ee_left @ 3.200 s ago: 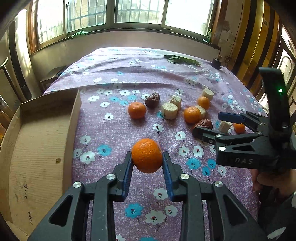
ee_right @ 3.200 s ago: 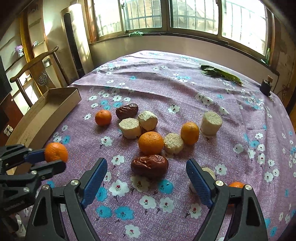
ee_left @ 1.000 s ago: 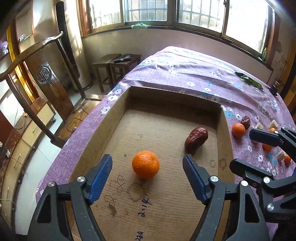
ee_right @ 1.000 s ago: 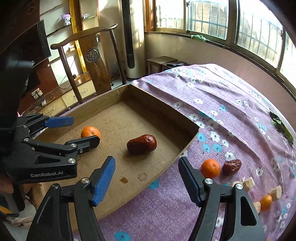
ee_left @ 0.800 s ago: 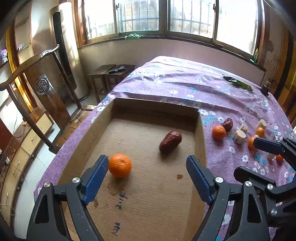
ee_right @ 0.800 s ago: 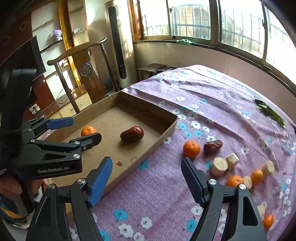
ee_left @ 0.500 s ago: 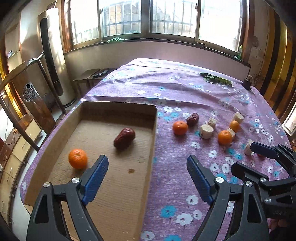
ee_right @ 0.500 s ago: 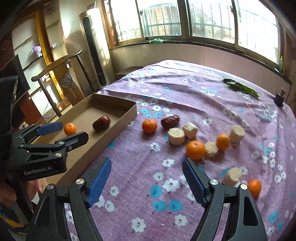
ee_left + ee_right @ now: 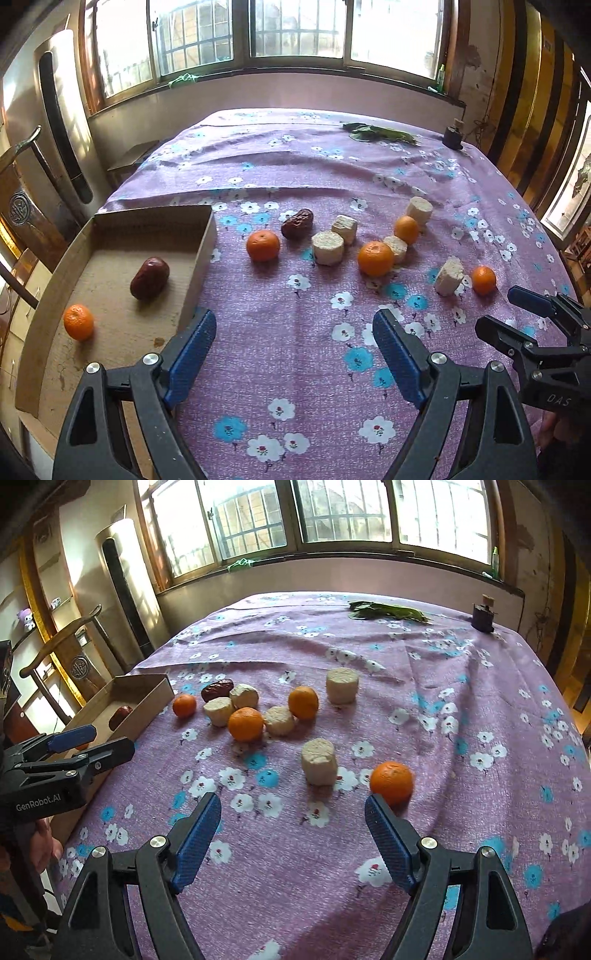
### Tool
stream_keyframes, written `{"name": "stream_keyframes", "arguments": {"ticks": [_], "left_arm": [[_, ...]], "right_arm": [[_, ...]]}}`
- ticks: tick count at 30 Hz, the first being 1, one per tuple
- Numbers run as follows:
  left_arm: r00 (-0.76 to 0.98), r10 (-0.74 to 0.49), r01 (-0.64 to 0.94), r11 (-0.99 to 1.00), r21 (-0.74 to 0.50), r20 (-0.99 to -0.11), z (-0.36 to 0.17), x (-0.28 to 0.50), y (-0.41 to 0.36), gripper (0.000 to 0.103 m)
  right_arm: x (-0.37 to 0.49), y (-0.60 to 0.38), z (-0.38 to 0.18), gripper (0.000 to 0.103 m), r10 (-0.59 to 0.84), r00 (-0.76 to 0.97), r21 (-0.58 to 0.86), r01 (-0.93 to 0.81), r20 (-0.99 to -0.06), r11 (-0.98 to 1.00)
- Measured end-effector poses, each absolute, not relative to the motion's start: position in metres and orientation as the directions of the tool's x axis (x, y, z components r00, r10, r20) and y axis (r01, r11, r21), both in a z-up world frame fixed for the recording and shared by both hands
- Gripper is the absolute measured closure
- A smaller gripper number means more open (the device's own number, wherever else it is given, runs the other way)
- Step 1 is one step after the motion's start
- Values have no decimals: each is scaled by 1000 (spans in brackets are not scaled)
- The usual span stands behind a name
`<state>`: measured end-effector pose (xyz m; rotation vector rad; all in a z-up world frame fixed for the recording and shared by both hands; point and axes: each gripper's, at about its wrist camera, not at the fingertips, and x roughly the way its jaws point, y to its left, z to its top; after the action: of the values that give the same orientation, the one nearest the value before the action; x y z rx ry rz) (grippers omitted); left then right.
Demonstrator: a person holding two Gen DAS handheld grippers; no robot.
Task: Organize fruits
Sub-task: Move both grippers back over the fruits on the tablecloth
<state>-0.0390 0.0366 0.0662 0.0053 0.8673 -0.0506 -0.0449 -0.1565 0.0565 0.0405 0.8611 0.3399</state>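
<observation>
A cardboard box at the table's left holds one orange and one red date. On the purple floral cloth lie several oranges, among them one near the box and one just ahead of my right gripper's right finger. A second date and several pale cylindrical chunks lie among them. My left gripper is open and empty beside the box's near right corner. My right gripper is open and empty, a chunk just ahead of it.
Green leaves and a small dark bottle lie at the table's far edge under the windows. A wooden chair and a tall appliance stand left of the table. The box also shows in the right wrist view.
My left gripper let go of the orange in the box. Both grippers, open, have swung right from over the box toward the fruit on the cloth.
</observation>
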Motion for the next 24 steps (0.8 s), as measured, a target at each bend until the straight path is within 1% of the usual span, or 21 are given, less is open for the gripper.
{"name": "stream_keyframes", "arguments": {"ticks": [6, 10, 15, 17, 18, 19, 20, 24], "left_arm": [[617, -63, 74, 997, -22, -784, 54, -32, 20, 17], [605, -76, 84, 996, -32, -793, 49, -26, 13, 17], [590, -113, 116, 992, -55, -799, 47, -19, 1, 17], [587, -123, 135, 989, -53, -800, 46, -18, -7, 17], [585, -125, 143, 988, -50, -802, 46, -17, -11, 17], [582, -130, 151, 987, -50, -803, 45, -17, -15, 17], [581, -135, 158, 986, -52, -803, 45, -16, -18, 17], [578, -145, 177, 983, -50, -803, 45, -15, -28, 17]], "right_arm": [[-40, -172, 49, 19, 305, 605, 178, -261, -735, 949], [-36, -175, 46, 19, 289, 605, 152, -267, -742, 952], [-28, -193, 39, 20, 251, 608, 155, -207, -753, 966], [-23, -198, 37, 23, 228, 612, 142, -187, -758, 972], [-20, -200, 36, 32, 212, 613, 131, -175, -761, 976], [-17, -201, 35, 44, 192, 613, 117, -160, -766, 980], [-13, -202, 34, 47, 184, 610, 110, -158, -770, 981], [0, -199, 27, 48, 185, 582, 97, -180, -792, 979]]}}
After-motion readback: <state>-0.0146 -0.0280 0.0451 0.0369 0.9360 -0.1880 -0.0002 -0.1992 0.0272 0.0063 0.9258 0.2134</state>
